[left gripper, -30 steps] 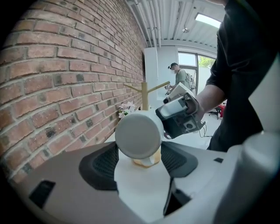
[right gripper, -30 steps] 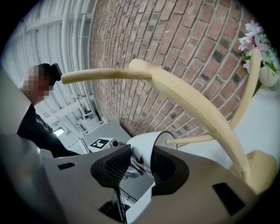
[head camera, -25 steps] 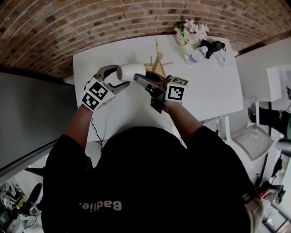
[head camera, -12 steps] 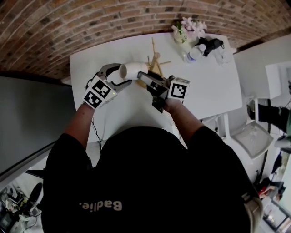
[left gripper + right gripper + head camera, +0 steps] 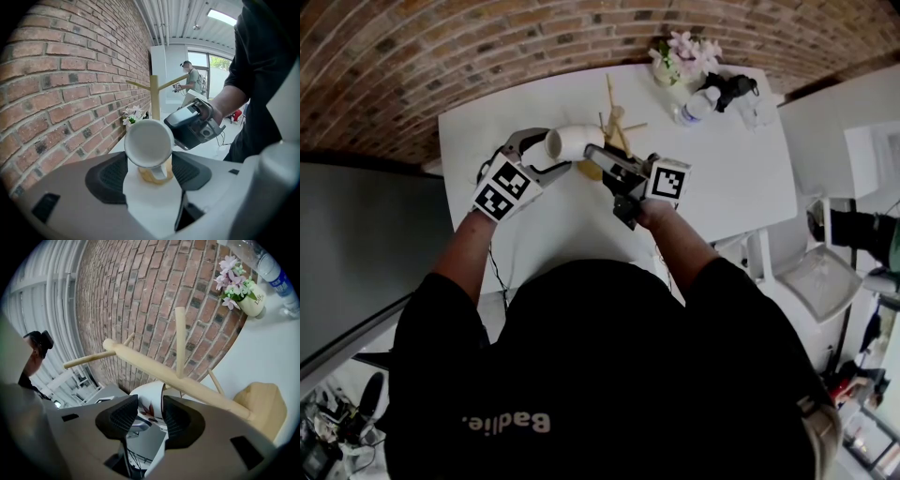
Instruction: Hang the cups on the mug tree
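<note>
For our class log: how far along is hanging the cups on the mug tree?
Done: nothing; the mug tree shows bare pegs. In hand: the left hand-held gripper holds a white cup beside the tree; the right hand-held gripper is opening its jaws around it. Left: hooking it onto a peg.

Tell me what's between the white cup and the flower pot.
The mug tree stands between the white cup and the flower pot; past the tree there is only bare table. The head view shows it.
</note>
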`<state>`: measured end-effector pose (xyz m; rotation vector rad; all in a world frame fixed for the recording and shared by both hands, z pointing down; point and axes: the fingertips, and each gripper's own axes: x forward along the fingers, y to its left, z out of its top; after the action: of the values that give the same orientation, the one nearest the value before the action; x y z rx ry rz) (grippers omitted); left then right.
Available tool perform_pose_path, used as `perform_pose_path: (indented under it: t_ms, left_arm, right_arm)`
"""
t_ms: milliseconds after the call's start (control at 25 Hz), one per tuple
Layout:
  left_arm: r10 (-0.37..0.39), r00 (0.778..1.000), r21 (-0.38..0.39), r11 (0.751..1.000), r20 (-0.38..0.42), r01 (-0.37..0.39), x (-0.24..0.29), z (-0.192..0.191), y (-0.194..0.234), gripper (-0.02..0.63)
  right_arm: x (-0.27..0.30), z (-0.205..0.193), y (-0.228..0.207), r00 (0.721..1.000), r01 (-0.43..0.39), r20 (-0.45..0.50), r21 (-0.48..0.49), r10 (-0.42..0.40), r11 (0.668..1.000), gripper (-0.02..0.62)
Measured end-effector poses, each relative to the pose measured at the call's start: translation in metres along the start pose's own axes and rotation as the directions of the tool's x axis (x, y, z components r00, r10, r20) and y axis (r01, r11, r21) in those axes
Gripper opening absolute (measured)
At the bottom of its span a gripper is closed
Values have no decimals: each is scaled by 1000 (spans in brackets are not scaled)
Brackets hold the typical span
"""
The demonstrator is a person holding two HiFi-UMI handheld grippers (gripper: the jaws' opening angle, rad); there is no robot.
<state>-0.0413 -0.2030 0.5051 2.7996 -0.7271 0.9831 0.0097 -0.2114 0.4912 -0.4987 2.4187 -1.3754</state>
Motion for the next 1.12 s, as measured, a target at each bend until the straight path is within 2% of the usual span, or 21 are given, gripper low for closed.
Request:
perform_pose_path:
  t_ms: [240,520,640,1120]
  left_arm:
    - [-11,1000,0,1000,2,11,5,0,0,296]
    - [-22,1000,1,1000,1,22,5,0,0,295]
    - [-33,999,7,999,-10,33,7,1,1,296]
    - [-32,998,18,999,-58,34,13,-11,-1,290]
  right_arm:
    - [-3,1,-4,1000,16,4,5,-16,1000,186]
    - [-3,1,-6,1000,20,1,60,-20,998,189]
    - [-4,1,-9,999,37,-6,92,-37,995,192]
    - [-7,0,-11,992,122,-26,87,-120,989,204]
